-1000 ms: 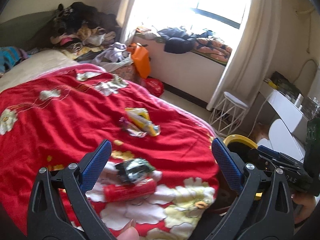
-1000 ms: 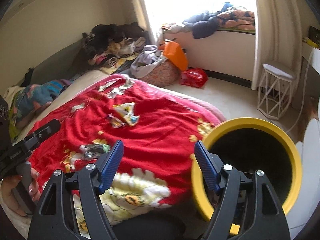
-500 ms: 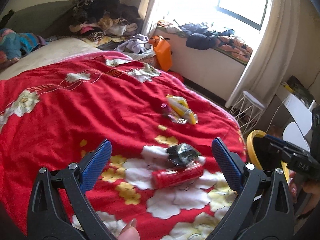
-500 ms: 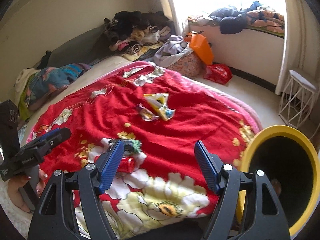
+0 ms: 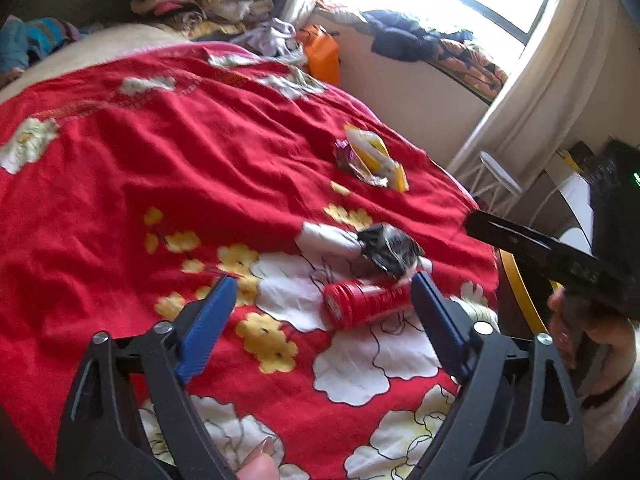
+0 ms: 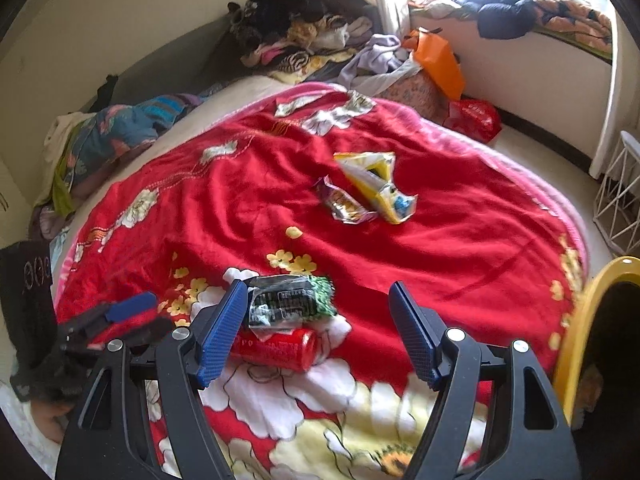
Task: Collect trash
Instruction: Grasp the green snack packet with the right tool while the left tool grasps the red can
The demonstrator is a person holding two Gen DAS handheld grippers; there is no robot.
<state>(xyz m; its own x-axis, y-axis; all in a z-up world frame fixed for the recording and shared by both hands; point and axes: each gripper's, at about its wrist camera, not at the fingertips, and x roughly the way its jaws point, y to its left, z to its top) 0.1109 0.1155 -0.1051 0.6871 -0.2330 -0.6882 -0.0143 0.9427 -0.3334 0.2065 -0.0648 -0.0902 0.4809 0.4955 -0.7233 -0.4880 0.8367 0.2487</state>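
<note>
A red can (image 5: 366,304) lies on its side on the red floral bedspread (image 5: 200,168), touching a crumpled black-and-green wrapper (image 5: 390,250). My left gripper (image 5: 322,314) is open and empty, its right finger beside the can's end. In the right wrist view the can (image 6: 276,348) and wrapper (image 6: 290,304) lie just past my open, empty right gripper (image 6: 316,328), near its left finger. A yellow wrapper (image 6: 374,186) and a purple wrapper (image 6: 344,206) lie farther up the bed. A yellow-rimmed bin (image 6: 580,320) stands at the bed's right edge.
Piles of clothes (image 6: 304,36) lie at the head of the bed and on the window ledge (image 6: 532,12). An orange bag (image 6: 438,60) and a red bag (image 6: 474,118) sit on the floor. A white wire stool (image 6: 620,192) stands by the curtain.
Both grippers have moved left and forward over the bed towards the can and dark wrapper. The bin has slid to the right edge of both views. Both grippers stay open.
</note>
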